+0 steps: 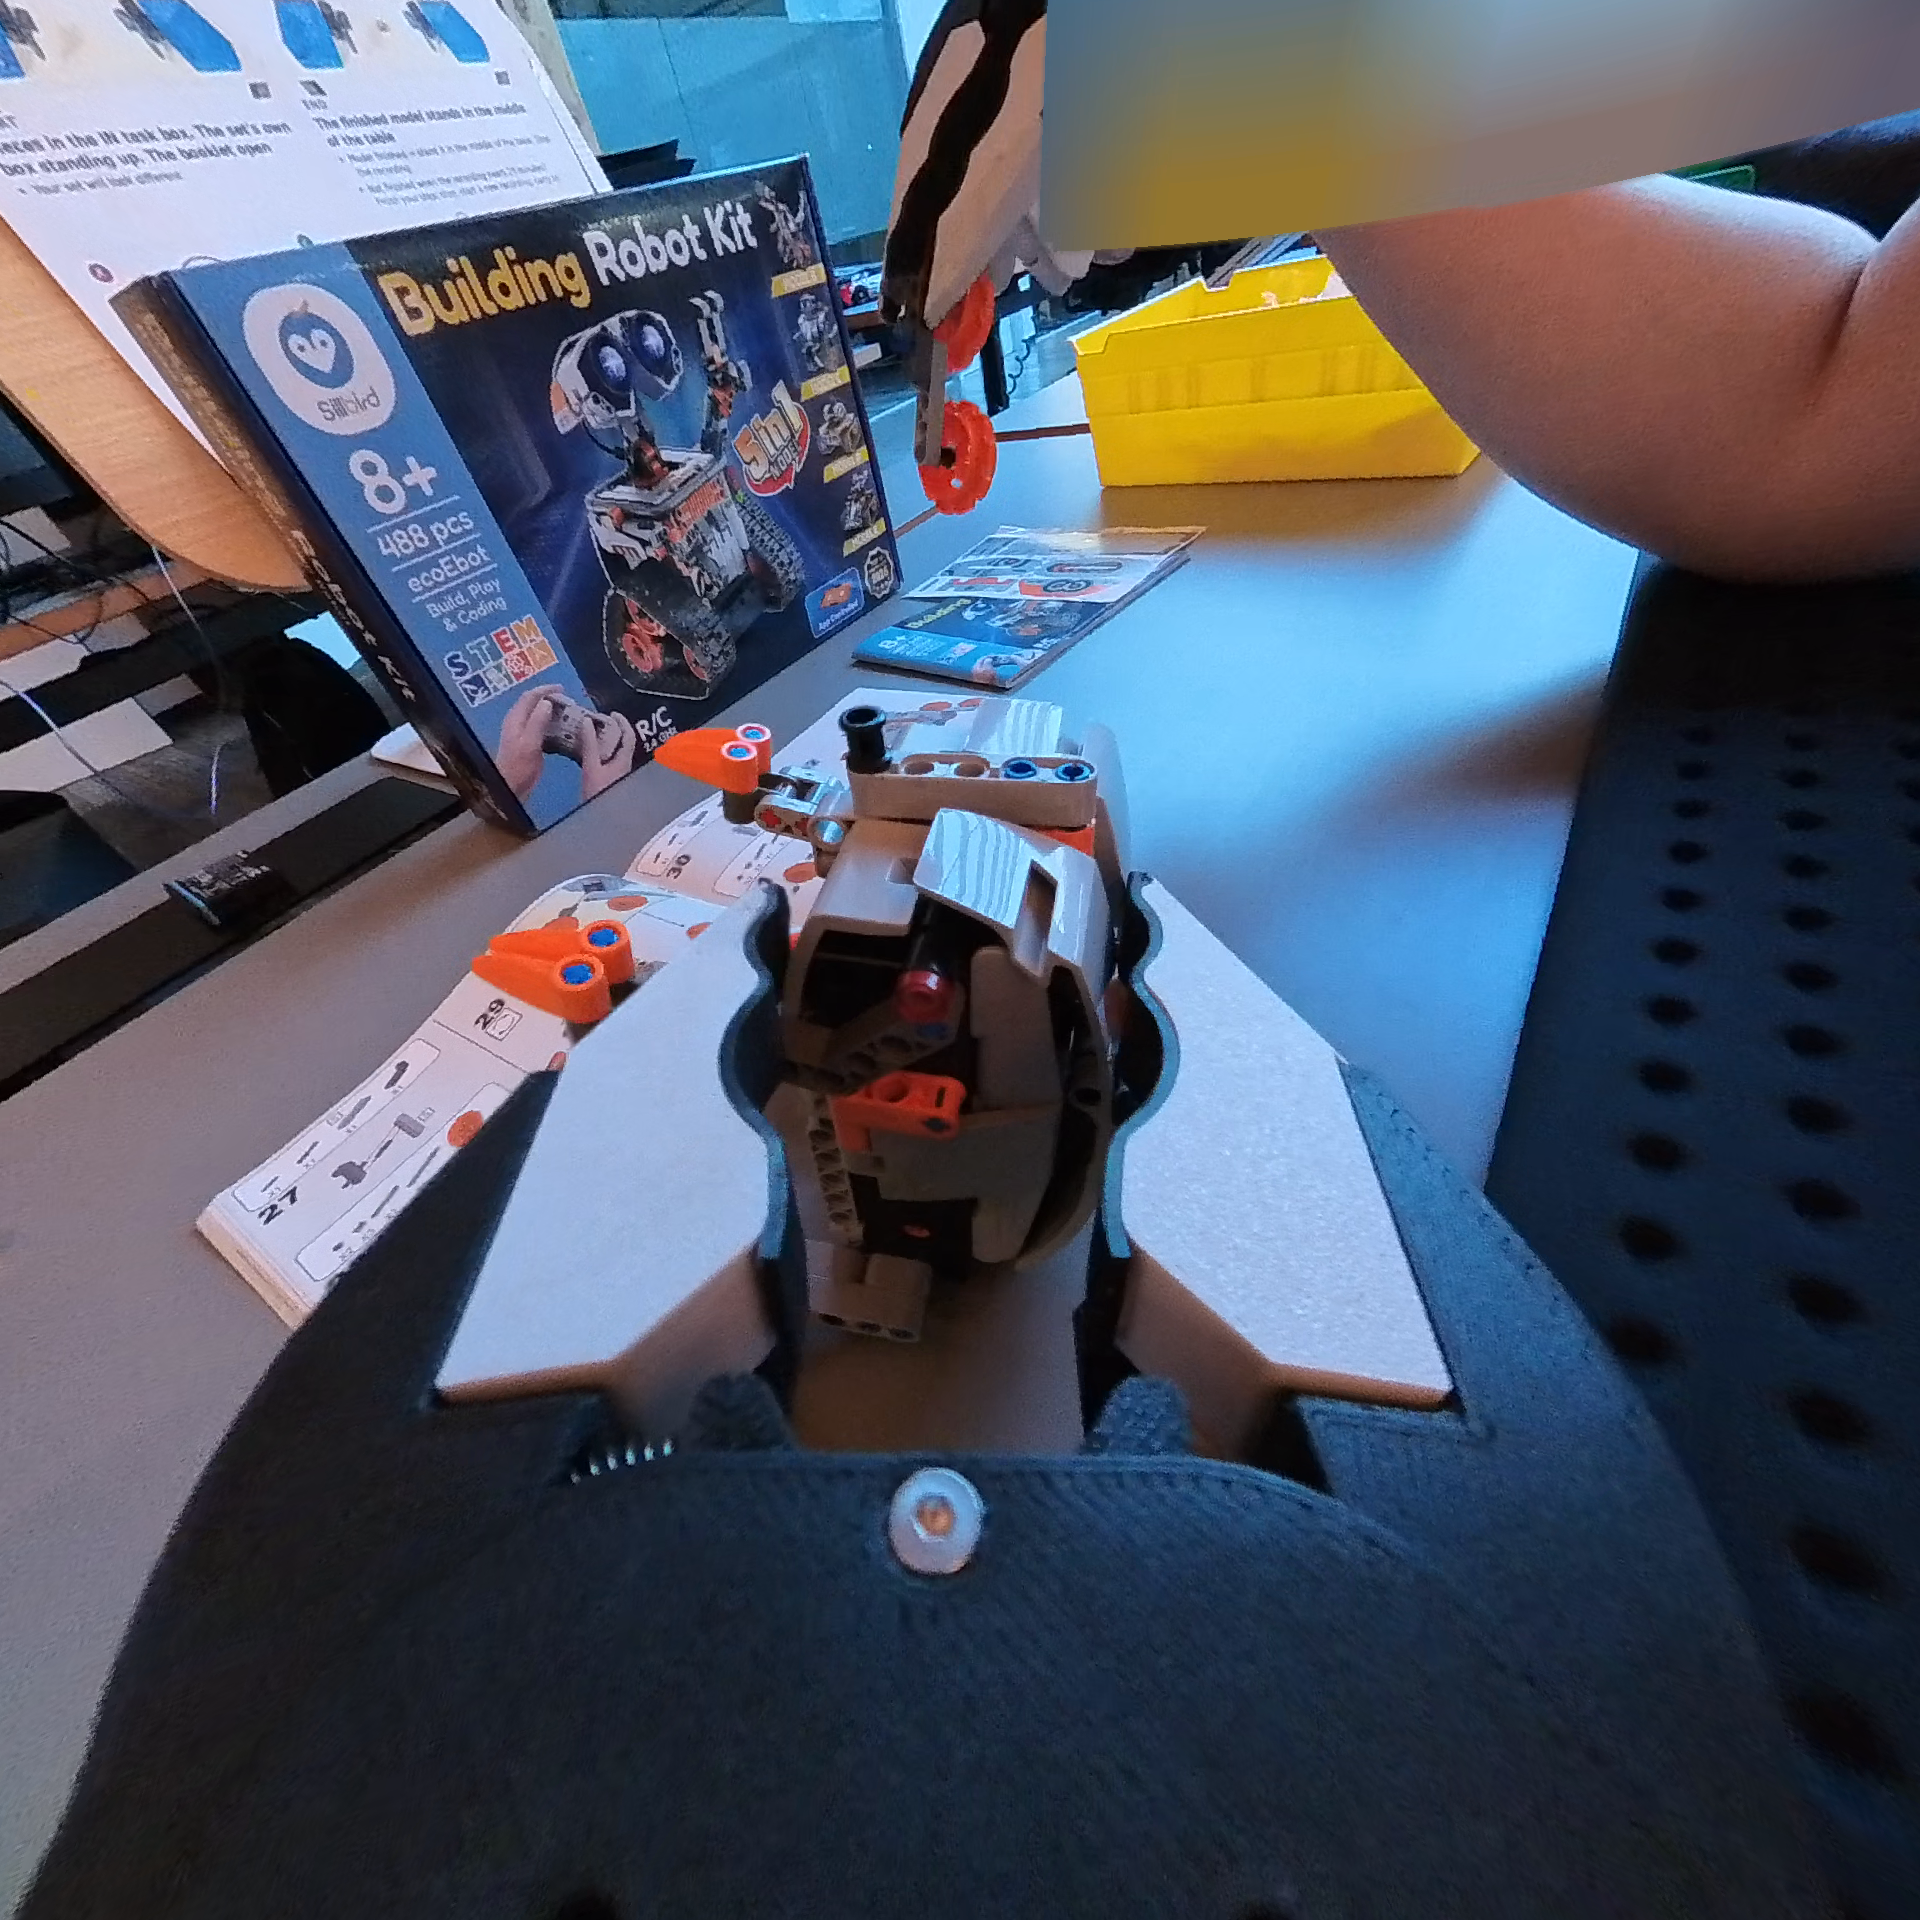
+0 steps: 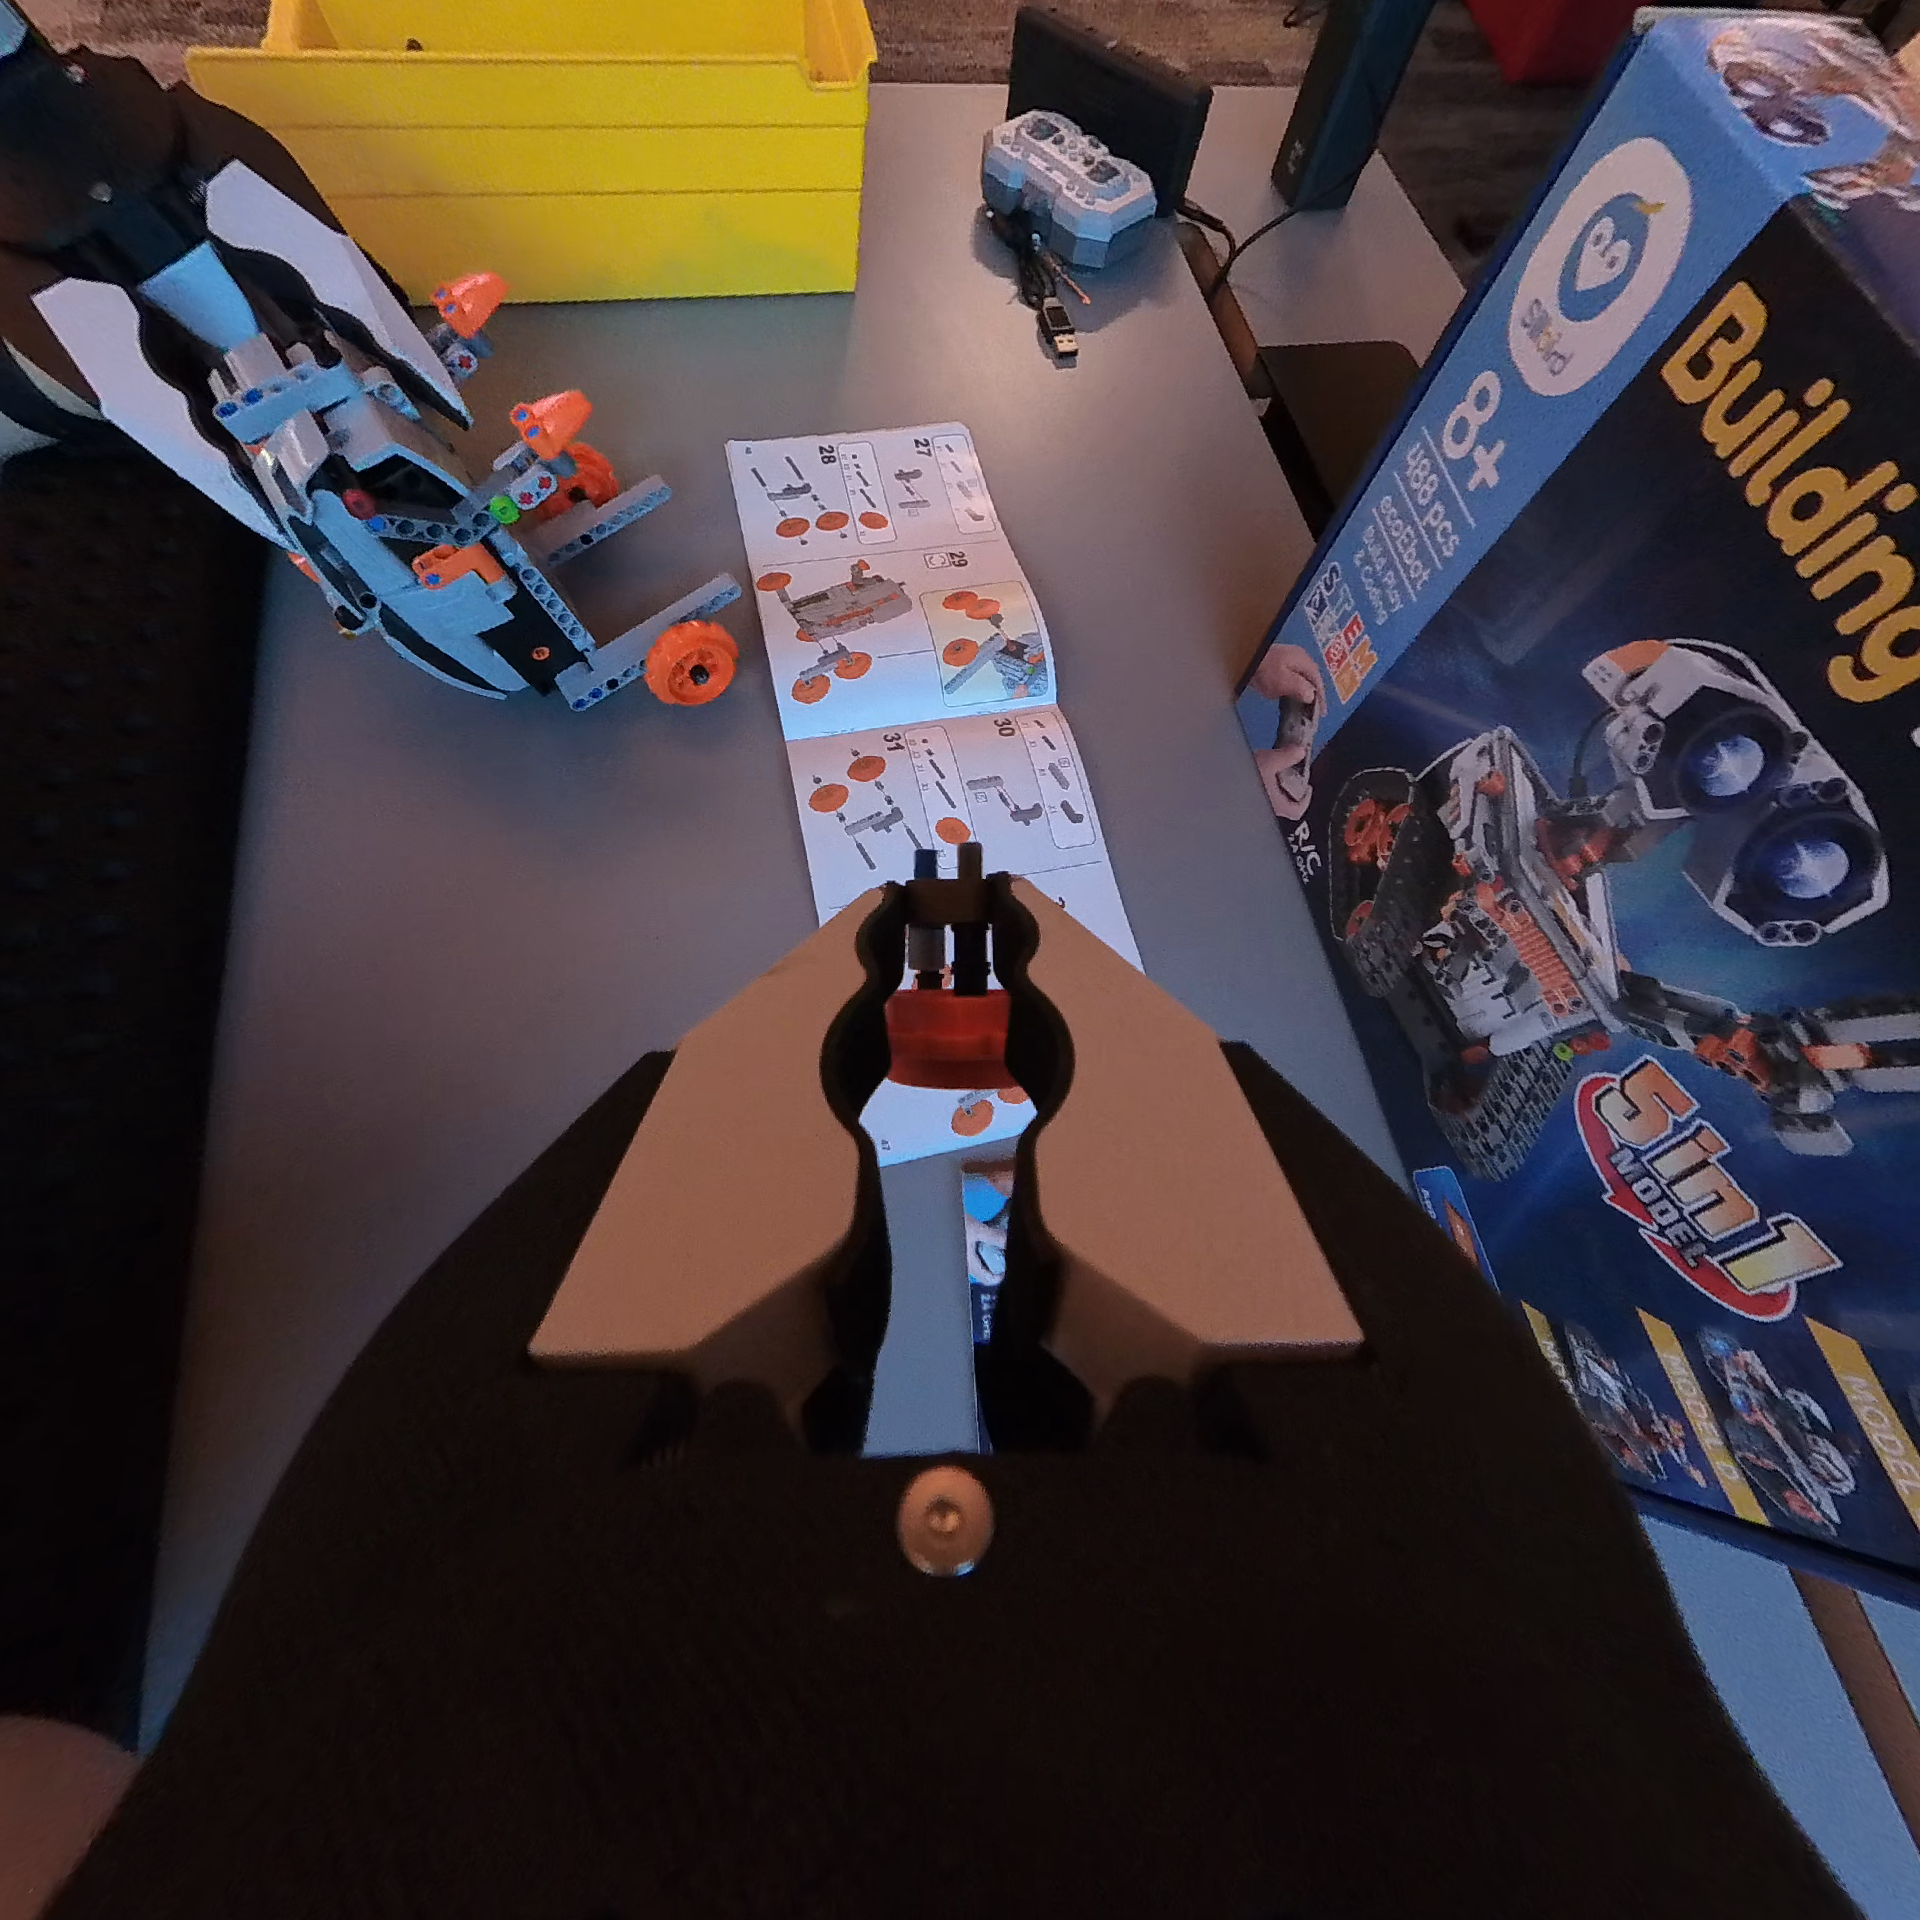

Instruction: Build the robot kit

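Note:
My left gripper [image 1: 951, 914] is shut on a grey, black and orange brick-built robot body [image 1: 935, 1039] and holds it tilted above the grey table [image 1: 1351, 831]. The same body shows in the right wrist view [image 2: 416, 530], with grey beams and orange wheels pointing down toward the table. My right gripper [image 2: 945, 894] is shut on a small assembly: a grey beam with pins and orange wheels [image 2: 948, 1029]. In the left wrist view that assembly [image 1: 951, 416] hangs high above the table behind the body. An unfolded instruction sheet [image 2: 914, 665] lies under both.
A blue robot kit box [image 1: 540, 499] stands at the table's left side; it also shows in the right wrist view [image 2: 1621, 831]. A yellow bin [image 2: 540, 156] sits at the far edge. A grey battery unit with a cable [image 2: 1070, 197] and a small booklet [image 1: 1029, 603] lie nearby. A person's arm [image 1: 1662, 364] reaches in. Spacing between my two grippers at the tips: around 25 cm.

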Available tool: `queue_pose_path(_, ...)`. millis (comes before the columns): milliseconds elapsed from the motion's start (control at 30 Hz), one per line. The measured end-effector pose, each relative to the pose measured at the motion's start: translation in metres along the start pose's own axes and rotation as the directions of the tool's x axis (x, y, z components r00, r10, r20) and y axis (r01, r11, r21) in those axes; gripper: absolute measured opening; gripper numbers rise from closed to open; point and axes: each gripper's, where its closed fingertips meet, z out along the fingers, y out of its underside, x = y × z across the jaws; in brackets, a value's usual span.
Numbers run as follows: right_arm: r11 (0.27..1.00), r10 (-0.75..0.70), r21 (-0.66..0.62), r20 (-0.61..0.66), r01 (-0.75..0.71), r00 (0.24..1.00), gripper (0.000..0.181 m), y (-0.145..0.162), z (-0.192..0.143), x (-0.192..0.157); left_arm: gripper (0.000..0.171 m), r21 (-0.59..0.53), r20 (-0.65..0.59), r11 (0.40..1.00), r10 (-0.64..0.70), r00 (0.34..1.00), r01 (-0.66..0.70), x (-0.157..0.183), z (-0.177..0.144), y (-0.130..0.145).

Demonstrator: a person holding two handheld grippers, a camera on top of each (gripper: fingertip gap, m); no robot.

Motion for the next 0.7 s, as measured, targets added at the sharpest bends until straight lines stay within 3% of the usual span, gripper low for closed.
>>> queue_pose_path(700, 0.998, -0.019, -0.057, 0.041, 0.021, 0.999, 0.016, 0.006, 0.017, -0.007, 0.062, 0.002, -0.007, 1.000, -0.004, 1.000, 0.005, 0.001, -0.001, 0.000)
